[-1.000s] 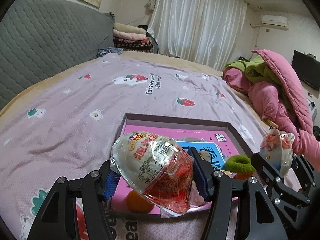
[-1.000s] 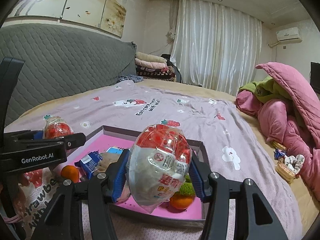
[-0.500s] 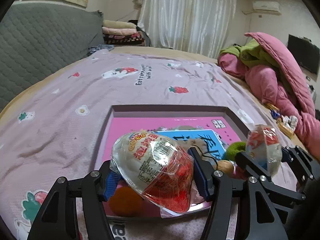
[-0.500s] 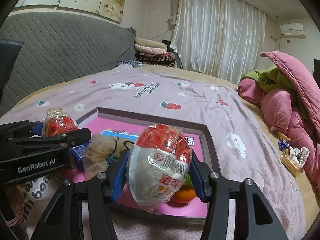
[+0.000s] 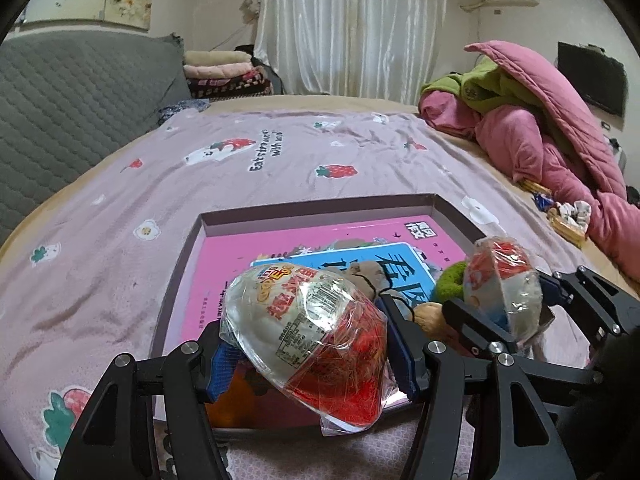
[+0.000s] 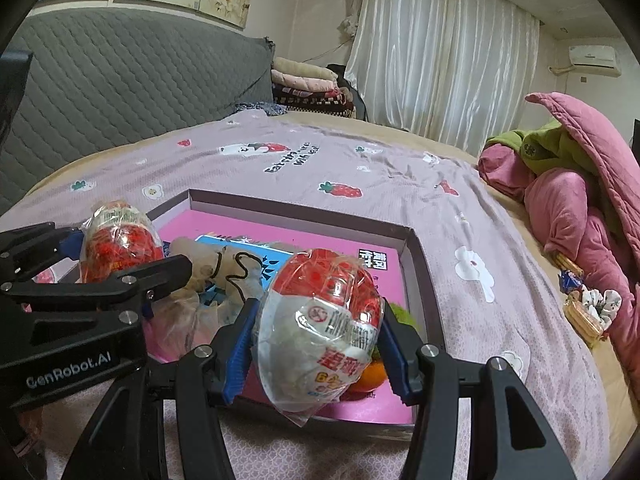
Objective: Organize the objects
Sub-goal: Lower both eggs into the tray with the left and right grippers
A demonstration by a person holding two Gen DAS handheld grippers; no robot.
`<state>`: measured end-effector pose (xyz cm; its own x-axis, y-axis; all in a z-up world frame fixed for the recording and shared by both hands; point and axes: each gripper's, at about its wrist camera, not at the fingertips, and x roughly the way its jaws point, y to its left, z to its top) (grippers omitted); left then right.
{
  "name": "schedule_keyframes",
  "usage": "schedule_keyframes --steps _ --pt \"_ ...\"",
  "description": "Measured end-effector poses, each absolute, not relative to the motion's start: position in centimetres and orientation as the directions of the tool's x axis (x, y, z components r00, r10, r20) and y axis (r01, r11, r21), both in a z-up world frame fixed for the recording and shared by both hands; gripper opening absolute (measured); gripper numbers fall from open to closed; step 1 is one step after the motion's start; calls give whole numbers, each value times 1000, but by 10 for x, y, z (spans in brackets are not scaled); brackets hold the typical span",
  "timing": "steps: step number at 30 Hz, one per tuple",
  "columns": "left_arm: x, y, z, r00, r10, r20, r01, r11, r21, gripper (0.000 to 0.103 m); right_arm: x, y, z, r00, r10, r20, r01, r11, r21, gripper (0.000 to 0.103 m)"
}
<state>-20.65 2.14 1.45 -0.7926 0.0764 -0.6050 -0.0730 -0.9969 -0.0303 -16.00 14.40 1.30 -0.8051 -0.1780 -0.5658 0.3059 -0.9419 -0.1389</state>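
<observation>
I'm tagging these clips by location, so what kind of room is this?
Most likely a bedroom: a bed with a strawberry-print cover, a quilted grey headboard, and pink and green bedding piled up.

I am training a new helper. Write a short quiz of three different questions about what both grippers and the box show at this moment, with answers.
1. True or false: the left gripper is empty.
2. What lies flat on the bottom of the shallow box?
A. a pink book
B. a towel
C. a plate
3. Fill in: the right gripper holds a wrapped ____.

Key:
1. False; it is shut on a wrapped egg-shaped toy.
2. A, the pink book.
3. Egg-shaped toy, the second wrapped egg, held above the box's near edge.
</observation>
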Motion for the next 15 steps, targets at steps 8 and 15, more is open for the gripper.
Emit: schedule_keyframes --steps 8,15 --pt "-209 26 10 -782 74 -619 -89 -996 -7 65 -157 135 6 -803 -159 -575 330 -922 -205 56" --pt "-212 24 9 -776 82 -625 -84 -996 -26 65 -156 135 7 -808 -153 -569 324 -922 -212 56"
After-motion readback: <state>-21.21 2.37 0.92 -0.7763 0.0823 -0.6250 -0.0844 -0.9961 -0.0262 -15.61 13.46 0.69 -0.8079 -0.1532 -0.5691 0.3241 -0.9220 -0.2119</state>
